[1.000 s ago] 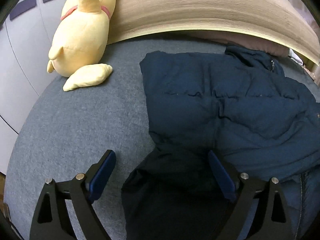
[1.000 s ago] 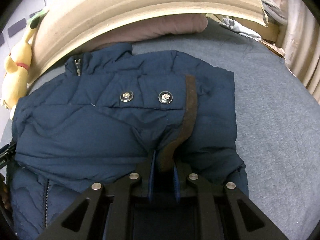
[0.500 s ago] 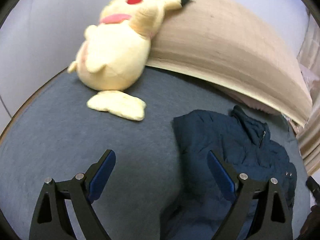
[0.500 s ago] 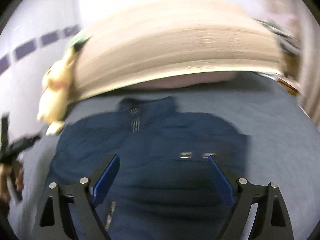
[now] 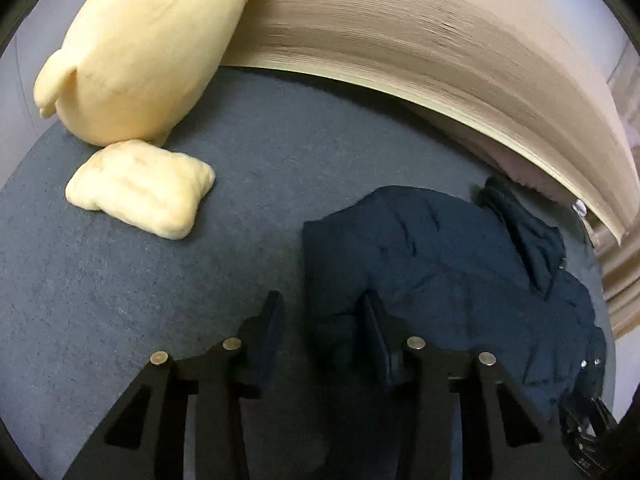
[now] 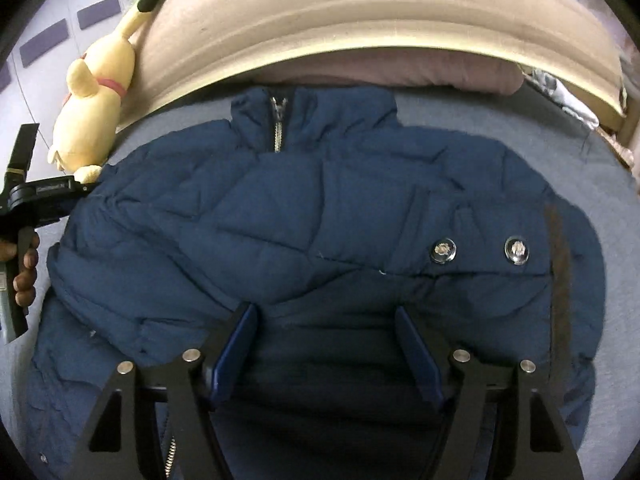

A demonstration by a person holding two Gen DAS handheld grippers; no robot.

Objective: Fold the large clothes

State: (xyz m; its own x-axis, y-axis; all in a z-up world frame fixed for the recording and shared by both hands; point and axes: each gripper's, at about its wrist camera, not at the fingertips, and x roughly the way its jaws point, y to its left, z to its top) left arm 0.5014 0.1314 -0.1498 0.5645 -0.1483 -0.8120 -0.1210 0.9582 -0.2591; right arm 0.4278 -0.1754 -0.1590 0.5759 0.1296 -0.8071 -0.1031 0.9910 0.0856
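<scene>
A navy puffer jacket [image 6: 300, 220] lies zipped on the grey bed [image 5: 120, 300], collar toward the headboard, one sleeve with two snaps folded across its front. My left gripper [image 5: 322, 320] is at the left edge of the jacket [image 5: 440, 264]. Its jaws are closing with that edge between them, and grey sheet still shows beside the left pad. My right gripper [image 6: 326, 336] hovers over the jacket's lower front. Its jaws are closing but still wide, with fabric below and nothing pinched. In the right wrist view the left gripper's body [image 6: 36, 196] and a hand [image 6: 24, 268] show at the far left.
A yellow plush toy [image 5: 152, 52] leans on the beige headboard [image 5: 440, 40] at the bed's back left, one foot [image 5: 144, 188] near the jacket. A pink pillow [image 6: 400, 68] lies under the headboard. Bare grey sheet lies left and right of the jacket.
The right gripper let go of the brown-edged cuff and drew back with jaws wide; the sleeve stays folded across the jacket. The left gripper shifted to the jacket's left edge and narrowed its jaws.
</scene>
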